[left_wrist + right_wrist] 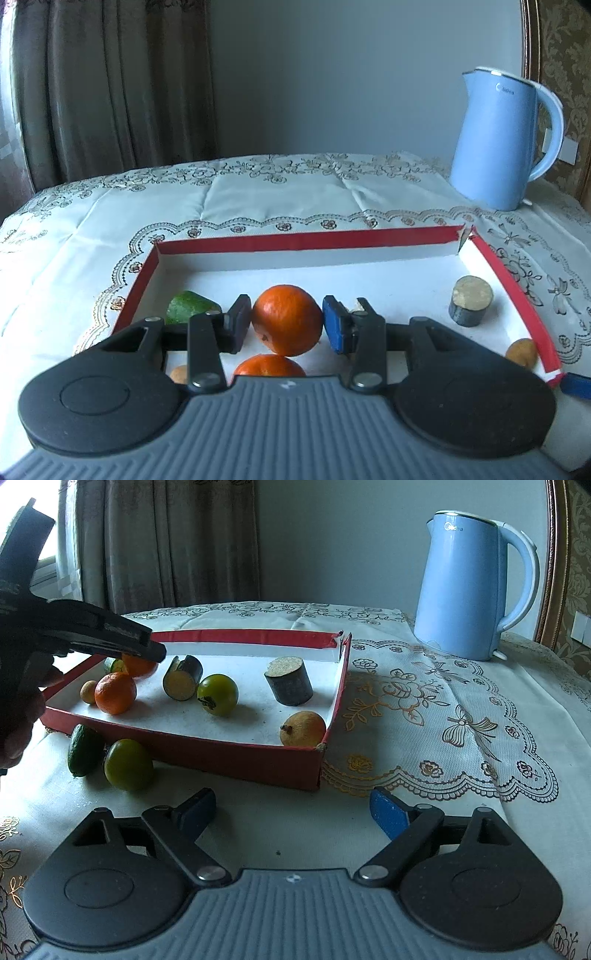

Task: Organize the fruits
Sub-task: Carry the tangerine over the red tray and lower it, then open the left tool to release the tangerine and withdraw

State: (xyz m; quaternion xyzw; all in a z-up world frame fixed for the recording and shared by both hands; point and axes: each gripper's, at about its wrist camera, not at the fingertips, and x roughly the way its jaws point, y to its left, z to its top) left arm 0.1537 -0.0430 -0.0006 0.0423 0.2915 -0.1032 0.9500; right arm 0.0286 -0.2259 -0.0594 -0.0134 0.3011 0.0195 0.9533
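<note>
Left gripper (286, 323) carrying an orange (286, 319) over the red tray (303, 240).

Jaws clamped on the orange's sides, held above a second orange (115, 693) at the tray's 9 o'clock, likely to group them. Right gripper (293, 812) empty, spread wide, waiting near the green fruit (128, 764) outside.

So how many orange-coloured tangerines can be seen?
2, both in the red tray: one between the left gripper fingers, one near the tray's front-left corner. Others may be hidden.
</note>
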